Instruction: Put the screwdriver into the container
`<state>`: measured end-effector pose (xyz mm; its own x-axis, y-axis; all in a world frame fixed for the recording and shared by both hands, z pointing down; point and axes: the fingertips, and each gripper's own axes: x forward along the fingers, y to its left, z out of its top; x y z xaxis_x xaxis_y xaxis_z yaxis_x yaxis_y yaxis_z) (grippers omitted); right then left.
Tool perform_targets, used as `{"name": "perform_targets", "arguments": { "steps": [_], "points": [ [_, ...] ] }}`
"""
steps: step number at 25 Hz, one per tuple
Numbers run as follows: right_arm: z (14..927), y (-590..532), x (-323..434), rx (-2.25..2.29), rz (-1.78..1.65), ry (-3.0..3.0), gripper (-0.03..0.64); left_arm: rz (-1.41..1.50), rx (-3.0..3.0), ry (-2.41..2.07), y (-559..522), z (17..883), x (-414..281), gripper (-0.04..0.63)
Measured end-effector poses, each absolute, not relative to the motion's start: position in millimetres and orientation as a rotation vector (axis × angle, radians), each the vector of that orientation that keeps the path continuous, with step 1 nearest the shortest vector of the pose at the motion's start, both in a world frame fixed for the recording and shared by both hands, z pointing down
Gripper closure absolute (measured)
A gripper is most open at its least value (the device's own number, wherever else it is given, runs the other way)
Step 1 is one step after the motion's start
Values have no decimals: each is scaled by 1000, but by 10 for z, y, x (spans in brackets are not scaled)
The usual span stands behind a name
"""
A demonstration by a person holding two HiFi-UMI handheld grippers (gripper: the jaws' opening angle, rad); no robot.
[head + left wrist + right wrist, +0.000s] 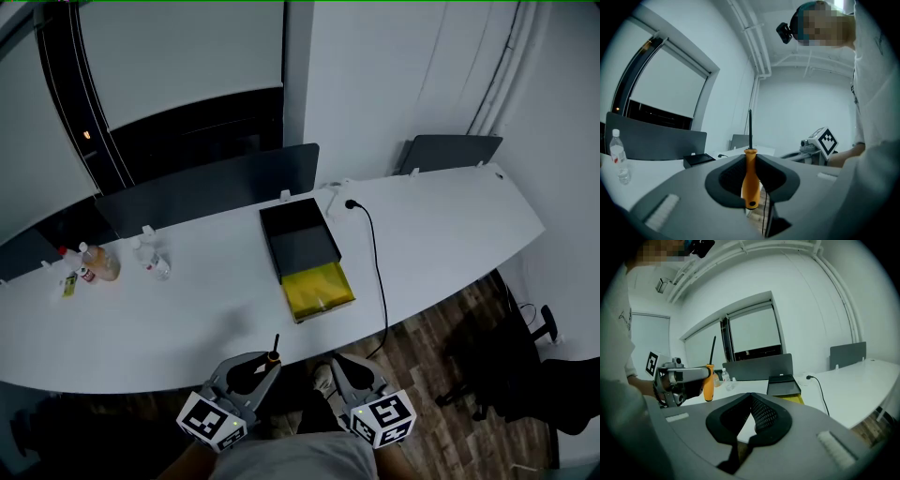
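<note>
An orange-handled screwdriver point(750, 180) with a thin black shaft stands upright between the jaws of my left gripper point(751, 161), which is shut on its handle. In the head view this gripper point(265, 364) hangs just off the desk's near edge, the screwdriver point(274, 352) poking up from it. Farther back on the desk lies the container point(300, 242), a black open tray with a yellow section point(319, 291) at its near end. My right gripper point(339, 367) is beside the left one, shut and empty. From the right gripper view point(751, 397) I see the screwdriver point(709, 383) at the left and the container point(783, 379) ahead.
A long white curved desk point(441, 225) carries a black cable point(377, 267) right of the container, and bottles point(150, 258) with an amber one point(98, 262) at the far left. Grey dividers point(216, 187) stand along its back edge. A dark chair point(553, 375) sits at the right on the wood floor.
</note>
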<state>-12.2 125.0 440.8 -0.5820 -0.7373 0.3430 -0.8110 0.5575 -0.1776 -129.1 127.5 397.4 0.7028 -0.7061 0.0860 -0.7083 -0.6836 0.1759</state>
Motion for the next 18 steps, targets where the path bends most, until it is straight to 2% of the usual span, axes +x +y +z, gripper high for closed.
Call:
{"name": "perform_targets", "arguments": {
  "steps": [18],
  "points": [
    [4354,-325,467,1232,472,-2575,601,28,2681,-1189,-271,3931,-680,526]
  ]
}}
